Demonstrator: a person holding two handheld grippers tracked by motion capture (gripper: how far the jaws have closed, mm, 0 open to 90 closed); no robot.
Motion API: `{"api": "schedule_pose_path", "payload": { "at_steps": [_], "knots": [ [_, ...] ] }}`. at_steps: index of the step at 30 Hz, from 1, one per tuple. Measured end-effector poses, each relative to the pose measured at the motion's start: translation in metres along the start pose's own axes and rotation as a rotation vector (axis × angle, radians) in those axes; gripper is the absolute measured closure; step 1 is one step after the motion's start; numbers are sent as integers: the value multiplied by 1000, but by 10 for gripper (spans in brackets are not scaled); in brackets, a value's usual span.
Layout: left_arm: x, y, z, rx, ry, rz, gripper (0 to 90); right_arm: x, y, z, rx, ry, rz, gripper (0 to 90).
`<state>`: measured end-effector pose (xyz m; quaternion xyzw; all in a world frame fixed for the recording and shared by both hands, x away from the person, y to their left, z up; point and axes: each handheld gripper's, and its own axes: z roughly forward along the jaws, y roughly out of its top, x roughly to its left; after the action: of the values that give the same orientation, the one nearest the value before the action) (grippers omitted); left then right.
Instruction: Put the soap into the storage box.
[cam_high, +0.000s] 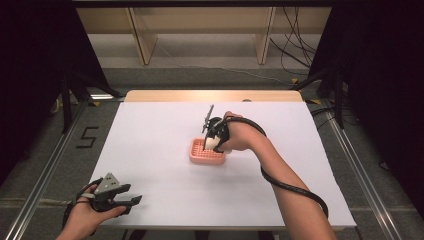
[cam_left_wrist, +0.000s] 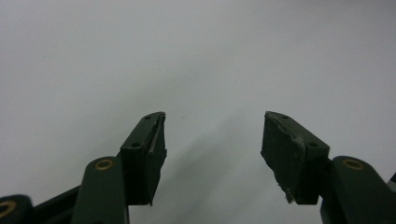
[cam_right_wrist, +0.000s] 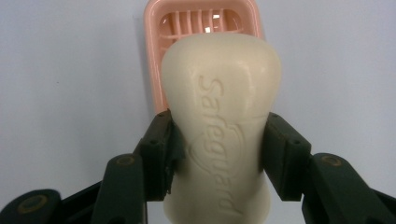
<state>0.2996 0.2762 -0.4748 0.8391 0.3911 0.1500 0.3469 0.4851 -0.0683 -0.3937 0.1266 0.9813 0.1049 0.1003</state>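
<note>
A cream bar of soap (cam_right_wrist: 222, 116) with raised lettering is clamped at its waist between the two black jaws of my right gripper (cam_right_wrist: 218, 149). It hangs over a pink slatted soap dish (cam_right_wrist: 154, 56). From above, the right gripper (cam_high: 214, 139) points down over the pink dish (cam_high: 206, 154) at the middle of the table, with the pale soap (cam_high: 211, 143) at its tip. My left gripper (cam_high: 127, 201) rests near the table's front left corner, and its jaws (cam_left_wrist: 212, 154) stand wide apart over bare white surface.
A white sheet (cam_high: 160, 135) covers the table, whose wooden far edge (cam_high: 212, 95) shows beyond it. A black cable (cam_high: 295, 190) trails along the right forearm. Metal rails run along both sides on the floor, and wooden frame legs (cam_high: 142, 45) stand behind the table.
</note>
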Motion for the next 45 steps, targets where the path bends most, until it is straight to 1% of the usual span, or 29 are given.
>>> {"api": "schedule_pose_path", "payload": {
  "at_steps": [1, 2, 4, 5, 6, 7, 8, 10, 11, 12, 13, 15, 17, 19, 23, 24, 25, 26, 28, 29, 31, 34, 36, 37, 39, 41, 43, 44, 45],
  "knots": [
    [0, 0, 0, 3, -1, 0, 391, -2, 1, 1, -9, -4, -34, 505],
    [0, 0, 0, -1, 0, -1, 391, -3, 1, 1, -12, 2, -42, 505],
    [0, 0, 0, -1, 0, -1, 391, -1, 3, 1, -5, -6, -28, 505],
    [0, 0, 0, -4, 0, -4, 391, -2, 4, 1, -8, -6, -34, 505],
    [-2, 0, 2, -27, 4, -30, 391, -2, 4, 1, -11, -2, -32, 505],
    [-1, 0, 2, -22, 7, -24, 391, -1, 5, 1, -9, -4, -16, 505],
    [-2, 0, 2, -26, 0, -28, 391, -2, 5, 1, -10, -6, -30, 505],
    [-2, 0, 1, -27, 2, -28, 391, -2, 7, 1, -12, -3, -26, 505],
    [-2, 0, 1, -27, 2, -28, 391, -3, 8, 2, -19, -10, -37, 505],
    [-2, 0, 2, -27, 1, -28, 391, -5, 8, 3, -28, -9, -67, 505],
    [-2, 0, 2, -26, 2, -27, 391, -5, 9, 3, -29, -11, -70, 505],
    [-2, 0, 2, -28, 2, -29, 391, -4, 10, 3, -21, -3, -44, 505],
    [-2, 0, 1, -30, 2, -30, 391, -4, 10, 3, -21, -7, -49, 505],
    [-2, 0, 1, -30, 1, -30, 391, -3, 11, 3, -16, -7, -25, 505],
    [-2, 0, 1, -30, 1, -30, 391, -4, 12, 4, -24, -6, -52, 505],
    [-2, 0, 1, -30, 1, -30, 391, -4, 12, 3, -17, -7, -39, 505],
    [-2, 0, 2, -30, 0, -31, 391, -5, 13, 3, -15, -9, -53, 505],
    [-2, 0, 2, -29, 0, -30, 391, -5, 13, 3, -15, -9, -53, 505],
    [-2, 0, 2, -30, 0, -31, 391, -3, 14, 5, -31, 4, -18, 505],
    [-2, 0, 2, -30, 0, -30, 391, -4, 14, 5, -28, -2, -30, 505],
    [-2, 0, 2, -30, 0, -31, 391, -4, 14, 5, -21, -2, -23, 505],
    [-2, 0, 2, -30, -1, -30, 391, -6, 14, 6, -22, -8, -41, 505],
    [-2, 0, 2, -30, -1, -31, 391, -6, 15, 6, -24, -3, -39, 505],
    [-2, 0, 2, -30, -1, -31, 391, -5, 15, 7, -24, -3, -23, 505],
    [-2, 0, 2, -31, -1, -31, 391, -6, 15, 7, -26, -2, -31, 505],
    [-2, 0, 2, -31, -1, -30, 391, -5, 16, 8, -27, -3, -24, 505],
    [-3, 0, 2, -39, -3, -40, 392, -6, 17, 9, -33, -2, -45, 505],
    [-3, 0, 2, -38, -3, -39, 391, -5, 17, 9, -28, 0, -23, 505],
    [-3, 0, 2, -38, -3, -40, 391, -5, 17, 9, -28, -5, -25, 505]
  ]
}}
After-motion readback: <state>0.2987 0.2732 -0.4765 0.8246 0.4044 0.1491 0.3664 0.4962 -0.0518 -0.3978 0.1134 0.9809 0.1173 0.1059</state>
